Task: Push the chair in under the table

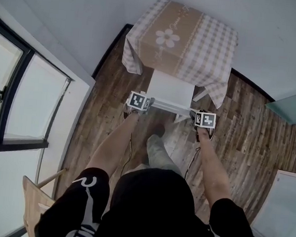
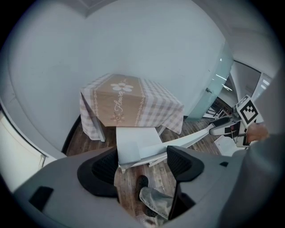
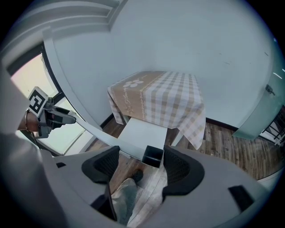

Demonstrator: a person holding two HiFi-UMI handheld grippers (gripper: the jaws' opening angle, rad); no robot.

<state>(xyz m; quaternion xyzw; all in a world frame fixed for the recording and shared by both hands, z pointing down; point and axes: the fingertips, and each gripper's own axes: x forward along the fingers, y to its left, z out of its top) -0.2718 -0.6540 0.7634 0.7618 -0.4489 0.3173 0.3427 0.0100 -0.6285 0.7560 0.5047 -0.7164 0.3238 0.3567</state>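
Note:
The table [image 1: 182, 35] stands against the wall under a beige checked cloth with a flower print. A white chair [image 1: 170, 89] has its seat partly under the table's near edge, and its back rail runs across between my two grippers. My left gripper [image 1: 148, 104] is open at the rail's left end [image 2: 133, 156], which lies across the gap between the jaws. At the right end, my right gripper [image 1: 194, 116] is also open. The rail's hollow black end [image 3: 152, 156] sits between its jaws, close to the right one. The table [image 2: 129, 104] and the table [image 3: 160, 98] show ahead in both gripper views.
A large window [image 1: 14, 102] fills the left wall. A wooden chair [image 1: 33, 203] stands at the lower left. A glass door [image 1: 295, 106] and a white panel [image 1: 285, 207] are on the right. The person's shoe [image 1: 157, 129] is on the wood floor behind the chair.

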